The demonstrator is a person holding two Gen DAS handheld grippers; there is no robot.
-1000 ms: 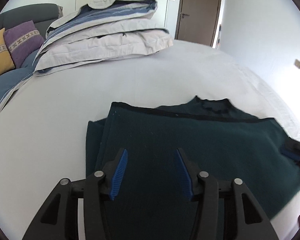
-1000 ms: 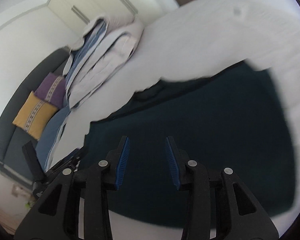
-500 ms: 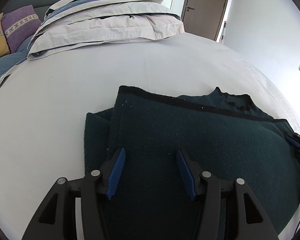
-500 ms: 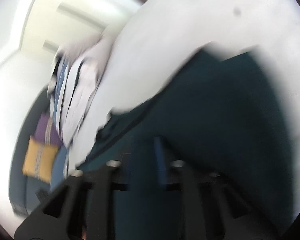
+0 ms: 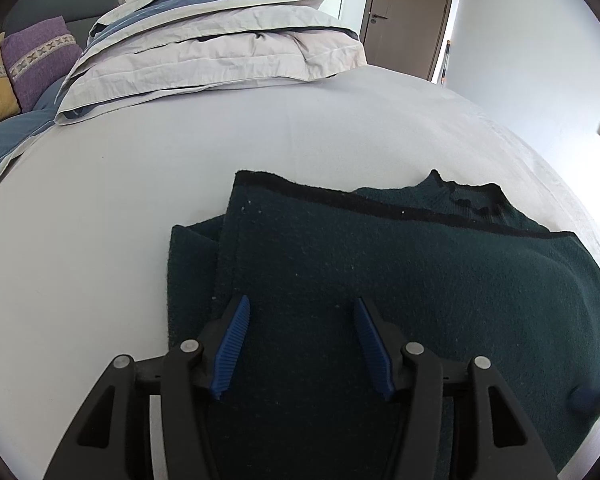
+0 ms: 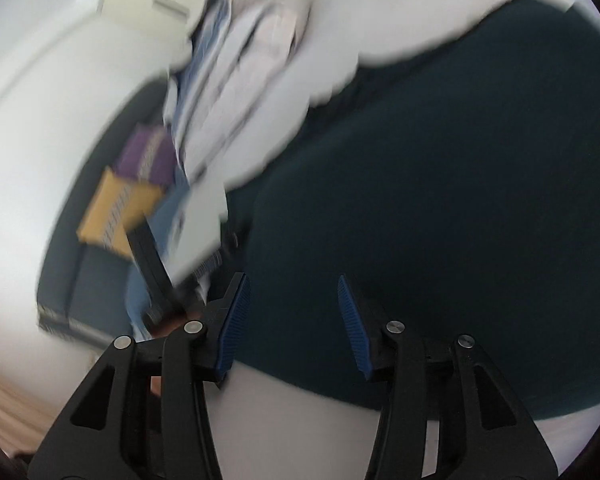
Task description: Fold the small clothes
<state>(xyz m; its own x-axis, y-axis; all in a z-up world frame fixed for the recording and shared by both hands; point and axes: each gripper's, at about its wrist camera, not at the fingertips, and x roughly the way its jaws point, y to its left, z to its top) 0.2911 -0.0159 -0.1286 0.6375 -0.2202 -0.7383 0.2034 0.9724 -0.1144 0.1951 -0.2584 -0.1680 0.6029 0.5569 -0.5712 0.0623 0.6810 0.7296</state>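
A dark green knitted sweater [image 5: 400, 280] lies folded on the white bed [image 5: 180, 148], its hem laid over towards the collar [image 5: 472, 200]. My left gripper [image 5: 300, 312] is open and empty, low over the sweater's near left part. In the blurred right wrist view the sweater [image 6: 440, 160] fills the right side. My right gripper [image 6: 292, 300] is open and empty over the sweater's near edge. The left gripper's body [image 6: 152, 264] shows at the left of that view.
A folded grey and blue duvet [image 5: 220, 40] lies at the far end of the bed. A grey sofa with a purple cushion [image 5: 40, 60] and a yellow one stands at the left. A brown door [image 5: 408, 12] is at the back.
My left gripper has moved closer over the sweater. My right gripper has swung quickly and stands open now; half a second ago its jaws looked close together, though blurred.
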